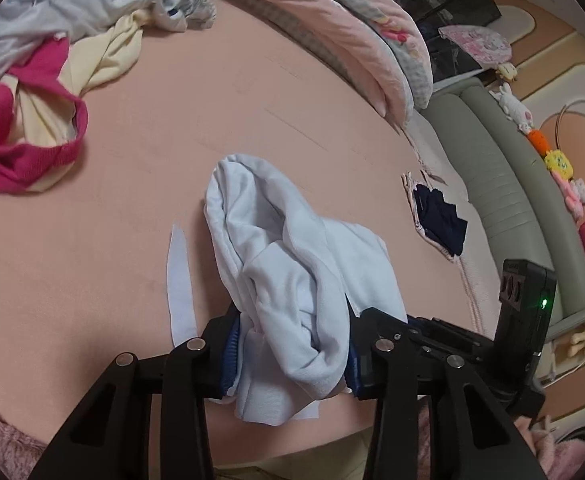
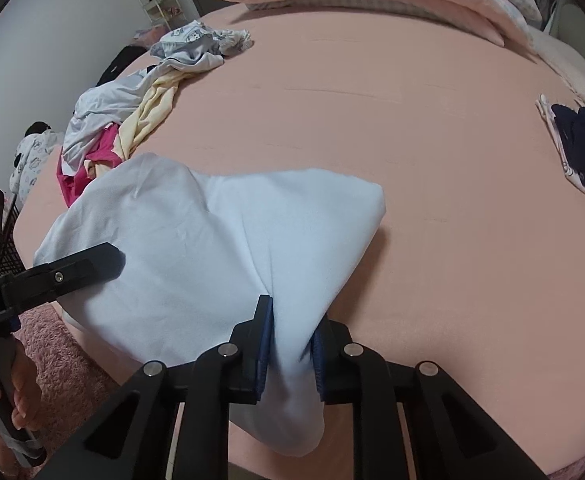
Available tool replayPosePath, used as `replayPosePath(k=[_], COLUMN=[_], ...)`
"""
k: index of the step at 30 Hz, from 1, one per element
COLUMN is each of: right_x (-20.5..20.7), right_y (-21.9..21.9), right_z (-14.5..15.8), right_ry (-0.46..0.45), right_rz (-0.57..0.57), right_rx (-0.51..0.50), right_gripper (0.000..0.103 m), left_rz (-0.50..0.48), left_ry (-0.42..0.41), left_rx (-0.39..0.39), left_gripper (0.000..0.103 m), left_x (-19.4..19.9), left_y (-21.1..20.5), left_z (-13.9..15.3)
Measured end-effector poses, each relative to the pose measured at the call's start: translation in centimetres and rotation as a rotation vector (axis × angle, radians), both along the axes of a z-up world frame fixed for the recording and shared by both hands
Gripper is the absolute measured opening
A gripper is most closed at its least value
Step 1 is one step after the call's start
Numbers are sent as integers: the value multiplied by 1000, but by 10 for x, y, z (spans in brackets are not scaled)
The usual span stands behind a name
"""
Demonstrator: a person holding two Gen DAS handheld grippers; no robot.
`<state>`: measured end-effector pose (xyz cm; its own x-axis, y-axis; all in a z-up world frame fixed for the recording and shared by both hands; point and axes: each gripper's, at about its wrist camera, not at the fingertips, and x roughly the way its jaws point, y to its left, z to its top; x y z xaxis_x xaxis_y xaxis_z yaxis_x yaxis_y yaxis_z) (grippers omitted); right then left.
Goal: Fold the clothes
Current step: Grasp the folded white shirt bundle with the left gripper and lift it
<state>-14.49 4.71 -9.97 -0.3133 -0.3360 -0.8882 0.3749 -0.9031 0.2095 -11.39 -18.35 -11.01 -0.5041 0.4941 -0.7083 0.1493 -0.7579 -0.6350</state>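
On the pink bed, each hand-held gripper pinches the pale blue garment.

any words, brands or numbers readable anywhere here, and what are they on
"obot.AI" – white print on the black body of the left gripper, cut off by the edge of the right wrist view; its first letters are out of sight.
Prints on the crumpled clothes show cartoon figures, no readable words.
No other text is legible.
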Motion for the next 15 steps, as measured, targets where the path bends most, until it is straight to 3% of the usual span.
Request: replayPosePath(k=[1,2,3,5,7,8,9,10,11,13,15], right_x=[-2,-4,-6,-10,-12,-13,-13,-12,-10,-7,-4], right_y=[2,6,11,20,27,26,20,15,9,-1,-4], right_z=[-4,-9,-14,-24,-31,-33,-32,-32,-28,-21,-17], right_ry=[-20,-47,-66,-102,-130,-132,-119,-107,-95,-95,-87], right_rz=[-13,-28,-48,-80,-87,-70,-46,-22,-6,23,9], right_rx=[-3,-10,-18,-54,-113,-142,-133,-123,-106,-124,-131], right_gripper=[23,37,44,65,73,81,82,81,67,33,26], left_rz=[6,12,17,13,8,3,-2,-7,-17,-26,-16], left_ry=[-7,-14,-37,-67,-90,-84,-75,-66,-52,-28,-10], left_rx=[-1,-3,12,51,84,76,64,51,58,66,57], left_gripper=[41,45,48,66,75,76,76,75,56,45,41], left_x=[0,0,-2,-4,-5,-6,-6,-7,-7,-6,-3], left_y=[-1,-2,-5,-9,-10,-9,-7,-5,-3,-1,-2], left_z=[-1,-2,-7,-18,-30,-30,-29,-27,-25,-18,-11])
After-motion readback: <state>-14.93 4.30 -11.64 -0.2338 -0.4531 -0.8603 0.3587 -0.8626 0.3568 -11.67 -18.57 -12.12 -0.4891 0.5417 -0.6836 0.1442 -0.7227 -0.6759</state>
